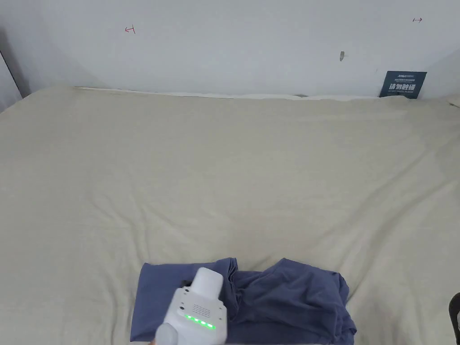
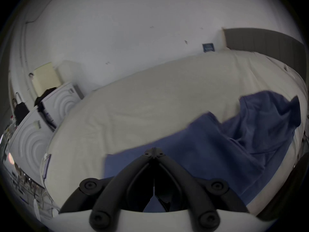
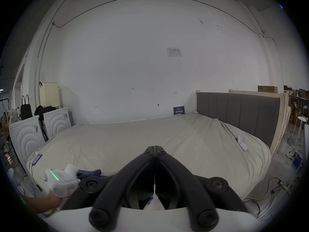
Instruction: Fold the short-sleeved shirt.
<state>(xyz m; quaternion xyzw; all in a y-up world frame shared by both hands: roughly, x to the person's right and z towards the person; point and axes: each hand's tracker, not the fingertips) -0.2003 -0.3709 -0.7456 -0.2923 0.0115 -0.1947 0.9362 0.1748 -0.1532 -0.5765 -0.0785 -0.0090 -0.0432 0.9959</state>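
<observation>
Rumpled shirt [image 1: 287, 301]; hem cut off

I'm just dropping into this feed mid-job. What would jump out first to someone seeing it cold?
The blue shirt stands out first: a dark, rumpled heap at the near edge of the pale bed, not yet folded flat. Next is the left gripper, its white body with green lights over the shirt's left part, jaws closed. The right gripper is also shut, pointing across the bed toward the grey headboard.
</observation>
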